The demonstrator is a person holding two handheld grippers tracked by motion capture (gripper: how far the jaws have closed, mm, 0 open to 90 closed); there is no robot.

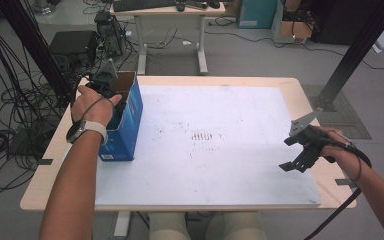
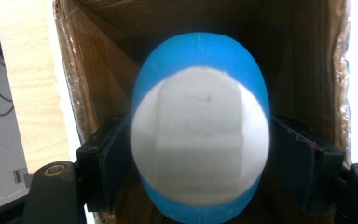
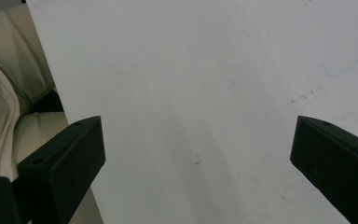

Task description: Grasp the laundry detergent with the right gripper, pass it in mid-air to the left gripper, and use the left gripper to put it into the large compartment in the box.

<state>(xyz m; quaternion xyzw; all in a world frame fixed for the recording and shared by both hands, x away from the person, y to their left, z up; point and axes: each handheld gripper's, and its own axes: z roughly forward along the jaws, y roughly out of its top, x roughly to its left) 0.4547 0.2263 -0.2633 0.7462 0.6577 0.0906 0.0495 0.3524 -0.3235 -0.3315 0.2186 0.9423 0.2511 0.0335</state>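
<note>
A round blue object with a white blocky front (image 2: 199, 140) sits between the jaws of my left gripper (image 2: 200, 144), inside an open cardboard box (image 2: 303, 56). The black pads flank its sides with the jaws part-way apart, and no squeeze on it shows. In the high view the left gripper (image 1: 111, 89) reaches down into the top of that blue-sided box (image 1: 127, 125) at the table's left, with the hand covering its tips. My right gripper (image 1: 292, 165) hovers low over the white board (image 1: 205, 135) at the right, jaws wide with nothing between them (image 3: 198, 154).
The white board covers most of the light wooden table (image 1: 300, 85). Beyond the table stand a desk (image 1: 170, 10), black frame posts (image 1: 360, 45) and floor cables (image 1: 10, 115). The person's lap (image 3: 4, 93) lies past the board's near edge.
</note>
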